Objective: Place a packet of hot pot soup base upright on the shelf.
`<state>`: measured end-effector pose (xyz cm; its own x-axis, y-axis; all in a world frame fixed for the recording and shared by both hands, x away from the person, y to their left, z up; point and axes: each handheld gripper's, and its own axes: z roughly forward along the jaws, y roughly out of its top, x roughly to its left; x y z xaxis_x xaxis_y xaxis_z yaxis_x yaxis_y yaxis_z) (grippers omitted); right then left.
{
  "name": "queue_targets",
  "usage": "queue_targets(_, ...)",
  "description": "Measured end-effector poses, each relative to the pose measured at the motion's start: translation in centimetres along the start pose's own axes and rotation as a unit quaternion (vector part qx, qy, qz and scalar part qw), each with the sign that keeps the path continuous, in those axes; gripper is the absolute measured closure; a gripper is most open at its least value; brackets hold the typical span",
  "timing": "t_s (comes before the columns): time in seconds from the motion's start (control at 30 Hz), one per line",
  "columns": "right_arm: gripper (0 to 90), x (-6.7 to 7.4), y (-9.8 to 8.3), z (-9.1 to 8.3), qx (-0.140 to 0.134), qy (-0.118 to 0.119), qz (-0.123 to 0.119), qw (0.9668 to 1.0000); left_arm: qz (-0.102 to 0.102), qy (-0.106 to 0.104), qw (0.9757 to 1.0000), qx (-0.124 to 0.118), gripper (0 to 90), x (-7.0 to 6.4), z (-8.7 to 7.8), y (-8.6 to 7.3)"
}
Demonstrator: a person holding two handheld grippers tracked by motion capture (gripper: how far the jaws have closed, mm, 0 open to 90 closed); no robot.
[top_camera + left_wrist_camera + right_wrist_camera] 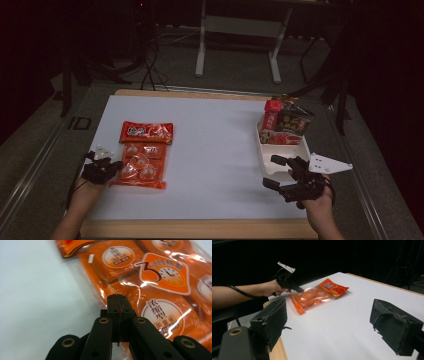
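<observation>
A: Okay, left hand-held gripper (114, 165) first, what's it doing?

B: Jaws fully closed, pads pressed flat together with nothing between them. Left gripper view has the tips (117, 302) sitting right at the near edge of the orange snack pack (150, 290), over its clear film. Can't tell if they actually touch the film.

A: And where's that pack relative to the gripper?

B: Straight ahead of the closed tips and spreading off to their right in the left gripper view. In the high view the orange snack pack (145, 155) lies flat on the white worktop (215, 150), just beside the left hand-held gripper on its inner side. Red header end lies on the far side from the person, clear part with orange pieces nearer.

A: Right hand-held gripper (277, 172)?

B: Open, jaws wide apart, nothing between them. Right gripper view shows both black pads (395, 325) with bare worktop in the gap. It looks across at the left hand-held gripper (294, 288) and the pack (319, 295), well apart from its own jaws.

A: Anything near the right one?

B: White tray (287, 155) just ahead of its jaws in the high view, upper jaw over the tray's near rim. Red and dark snack bags (285, 122) stand at the tray's far end.

A: Hands?

B: Left hand (85, 190) and right hand (320, 200) each hold a gripper from the near edge
</observation>
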<state>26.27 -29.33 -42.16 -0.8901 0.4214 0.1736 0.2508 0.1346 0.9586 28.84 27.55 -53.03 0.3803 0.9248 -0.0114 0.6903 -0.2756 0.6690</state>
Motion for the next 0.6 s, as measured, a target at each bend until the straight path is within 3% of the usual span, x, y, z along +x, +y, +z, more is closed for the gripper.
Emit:
queue_targets(0.17, 14.1, 0.1, 0.1, -0.1, 0.0, 0.001, -0.001, 1.0, 0.008, -0.023, 0.9997, 0.005, 90.0, -1.9, 0.2, 0.5)
queue_targets(0.3, 14.1, 0.1, 0.1, -0.1, 0.0, -0.002, -0.003, 1.0, 0.001, -0.027, 0.9996, 0.007, 90.0, -1.9, 0.2, 0.7)
queue_targets(0.53, 14.1, 0.0, 0.0, -0.1, 0.003, -0.003, -0.003, 1.0, -0.031, 0.011, 0.9994, -0.012, 90.0, -0.6, 1.0, 1.7)
queue_targets(0.6, 14.1, 0.0, -0.1, -0.1, 0.003, -0.003, -0.002, 1.0, -0.031, 0.024, 0.9992, -0.007, 90.0, -0.1, 1.4, 2.2)
